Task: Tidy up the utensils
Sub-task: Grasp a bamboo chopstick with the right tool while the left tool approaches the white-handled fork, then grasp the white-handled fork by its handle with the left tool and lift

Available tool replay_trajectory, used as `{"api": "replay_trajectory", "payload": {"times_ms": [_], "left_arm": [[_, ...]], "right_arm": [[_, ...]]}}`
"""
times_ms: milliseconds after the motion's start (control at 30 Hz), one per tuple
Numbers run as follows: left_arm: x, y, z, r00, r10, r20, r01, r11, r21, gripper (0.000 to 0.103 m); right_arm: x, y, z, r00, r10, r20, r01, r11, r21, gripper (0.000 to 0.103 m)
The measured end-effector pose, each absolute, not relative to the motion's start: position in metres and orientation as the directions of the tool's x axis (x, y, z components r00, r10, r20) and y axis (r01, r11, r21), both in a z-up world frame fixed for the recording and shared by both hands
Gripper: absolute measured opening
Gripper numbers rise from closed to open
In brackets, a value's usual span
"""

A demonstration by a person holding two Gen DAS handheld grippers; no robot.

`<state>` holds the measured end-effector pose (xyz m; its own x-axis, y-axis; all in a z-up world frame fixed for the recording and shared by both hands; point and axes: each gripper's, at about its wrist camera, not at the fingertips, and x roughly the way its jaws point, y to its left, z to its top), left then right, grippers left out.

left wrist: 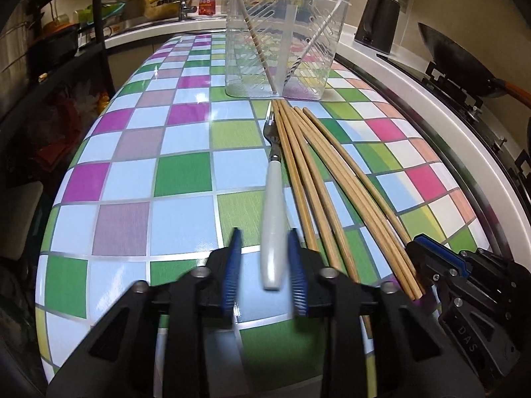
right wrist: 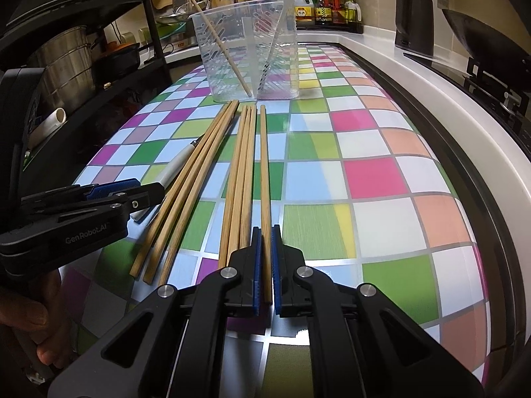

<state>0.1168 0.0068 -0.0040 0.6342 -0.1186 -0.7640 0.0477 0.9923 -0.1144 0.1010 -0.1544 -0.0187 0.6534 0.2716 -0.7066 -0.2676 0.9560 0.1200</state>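
Note:
A white-handled fork [left wrist: 272, 212] lies on the checkered table, its handle between the open blue pads of my left gripper [left wrist: 264, 265], nearer the right pad. Several wooden chopsticks [left wrist: 332, 179] lie beside it to the right. My right gripper [right wrist: 264, 265] is shut on the near end of one chopstick [right wrist: 264, 165], which lies on the table. The other chopsticks [right wrist: 205, 172] lie to its left. A clear plastic holder [left wrist: 282, 43] stands at the far end, with a chopstick and a white spoon in it; it also shows in the right wrist view [right wrist: 247, 49].
The right gripper shows at the left wrist view's lower right [left wrist: 464, 282]; the left gripper shows at the right wrist view's left [right wrist: 83, 209]. A white counter edge [right wrist: 431, 106] with a black kettle [right wrist: 415, 20] and a wok [left wrist: 458, 56] runs along the right. A black shelf rack [right wrist: 99, 49] stands left.

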Motion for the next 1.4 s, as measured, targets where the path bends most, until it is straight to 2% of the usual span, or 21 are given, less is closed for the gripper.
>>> {"api": "replay_trajectory", "payload": {"times_ms": [567,633,767,833,1133,1400], "left_arm": [[0.053,0.052,-0.005,0.681,-0.068,-0.729,-0.015,0.994,-0.107,0.019],[0.055,0.053,-0.004,0.681,-0.075,-0.728,-0.014,0.993,-0.116,0.021],[0.062,0.047,-0.005,0.682,-0.083,-0.727,0.000,0.994,-0.113,0.032],[0.066,0.042,-0.006,0.686,-0.073,-0.724,0.002,0.995,-0.098,0.033],[0.060,0.038,-0.008,0.710,-0.037,-0.703,-0.006,0.998,-0.059,0.030],[0.055,0.045,-0.008,0.727,-0.028,-0.686,-0.023,0.998,-0.065,0.018]], "right_arm": [[0.084,-0.160,-0.022,0.721,0.183,-0.669,-0.133,0.983,0.126,0.006],[0.085,-0.162,-0.022,0.718,0.197,-0.668,-0.138,0.980,0.141,0.007],[0.088,-0.166,-0.022,0.704,0.227,-0.673,-0.142,0.974,0.179,0.007],[0.089,-0.165,-0.022,0.701,0.229,-0.675,-0.147,0.973,0.177,0.008],[0.089,-0.162,-0.022,0.707,0.219,-0.673,-0.155,0.976,0.154,0.008],[0.088,-0.163,-0.023,0.711,0.216,-0.669,-0.156,0.976,0.149,0.006]]}}
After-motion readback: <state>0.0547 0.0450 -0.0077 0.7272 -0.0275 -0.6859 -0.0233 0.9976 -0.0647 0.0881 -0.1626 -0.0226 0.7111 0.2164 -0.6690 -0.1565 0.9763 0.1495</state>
